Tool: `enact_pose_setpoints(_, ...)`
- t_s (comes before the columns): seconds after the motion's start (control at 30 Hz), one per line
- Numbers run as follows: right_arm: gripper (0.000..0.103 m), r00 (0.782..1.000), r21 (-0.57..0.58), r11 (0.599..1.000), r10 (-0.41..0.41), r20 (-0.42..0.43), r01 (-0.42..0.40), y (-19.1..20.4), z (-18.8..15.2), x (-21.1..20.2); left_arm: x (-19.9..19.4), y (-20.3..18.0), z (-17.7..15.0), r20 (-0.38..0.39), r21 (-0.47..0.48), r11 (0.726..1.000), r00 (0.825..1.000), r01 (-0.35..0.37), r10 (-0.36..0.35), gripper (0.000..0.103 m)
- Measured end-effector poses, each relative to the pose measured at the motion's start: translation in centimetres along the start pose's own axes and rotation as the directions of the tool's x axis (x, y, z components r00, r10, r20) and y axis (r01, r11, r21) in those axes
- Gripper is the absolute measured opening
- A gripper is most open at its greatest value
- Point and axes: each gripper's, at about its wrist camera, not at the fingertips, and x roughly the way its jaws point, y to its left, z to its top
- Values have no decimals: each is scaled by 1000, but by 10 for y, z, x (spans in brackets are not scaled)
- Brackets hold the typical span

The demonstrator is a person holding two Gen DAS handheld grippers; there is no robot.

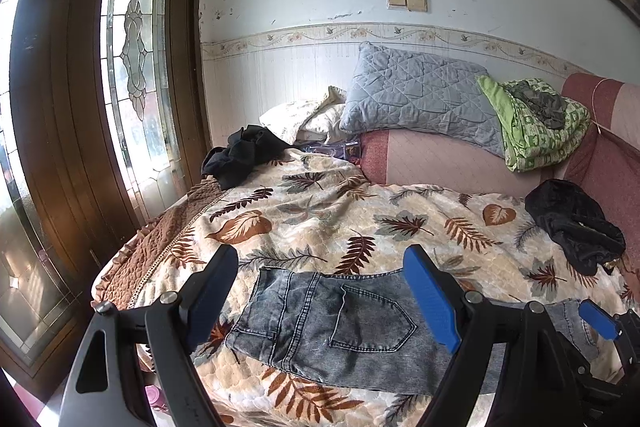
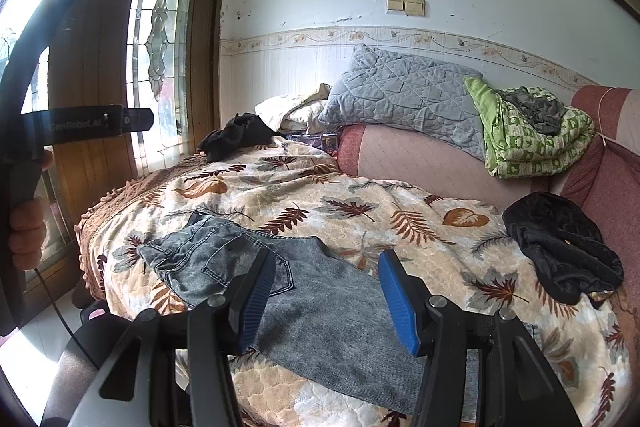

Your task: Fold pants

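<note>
Grey washed jeans lie flat on the leaf-print bedspread, back pocket up, waist toward the bed's left edge. My left gripper hovers over the waist end with its jaws wide apart and nothing between the pads. In the right wrist view the jeans run from upper left to lower right. My right gripper stands open above the leg part, and its pads do not press the cloth. One of its blue pads shows at the right of the left wrist view. A hand holds the left gripper's handle.
A crumpled black garment lies on the bed at the right, another at the far left. A grey pillow and a folded green blanket rest on the pink backrest. A wooden door with leaded glass stands left of the bed.
</note>
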Motion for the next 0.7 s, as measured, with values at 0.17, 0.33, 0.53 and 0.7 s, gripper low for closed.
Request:
enact_pose_setpoints(0.17, 57, 1000, 4, 1000, -13, -22, 13, -10, -2, 17, 8, -4, 3, 7, -1, 1000, 1000, 9, -9, 85)
enact_pose_setpoints(0.33, 57, 998, 20, 999, -25, -51, 26, -23, -6, 43, 25, -11, 7, -6, 14, 1000, 1000, 10, -9, 85)
enact_pose_setpoints(0.53, 57, 997, 41, 999, -25, -69, 28, -31, -6, 68, 35, -12, 9, -5, 28, 999, 1000, 16, -15, 85)
enact_pose_setpoints(0.7, 57, 996, 31, 999, -34, -84, 37, -29, -7, 75, 38, -12, 11, -4, 20, 999, 999, 39, -39, 85)
